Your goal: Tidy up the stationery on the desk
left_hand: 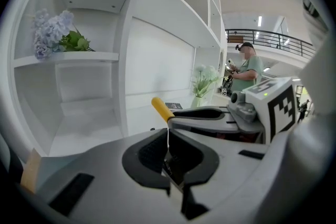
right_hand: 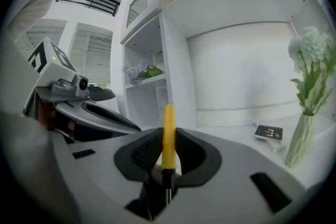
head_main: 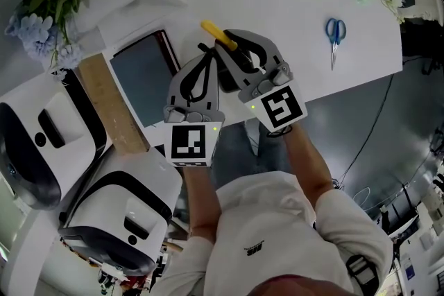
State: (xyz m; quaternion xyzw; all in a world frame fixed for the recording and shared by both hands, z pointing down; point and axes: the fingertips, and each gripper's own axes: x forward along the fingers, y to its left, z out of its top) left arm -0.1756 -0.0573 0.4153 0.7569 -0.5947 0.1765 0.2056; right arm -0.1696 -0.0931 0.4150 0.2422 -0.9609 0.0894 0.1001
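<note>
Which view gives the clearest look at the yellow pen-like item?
Right gripper view: the yellow pen-like item stands clamped in the right claw, mostly visible. Head and left gripper views show only its protruding yellow end.

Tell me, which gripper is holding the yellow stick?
The right gripper: the yellow stick stands pinched between its jaws. The left gripper beside it has its jaws pressed together, with nothing yellow in them.

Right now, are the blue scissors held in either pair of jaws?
No, the blue scissors lie flat on the white desk by themselves, with nothing touching them.
</note>
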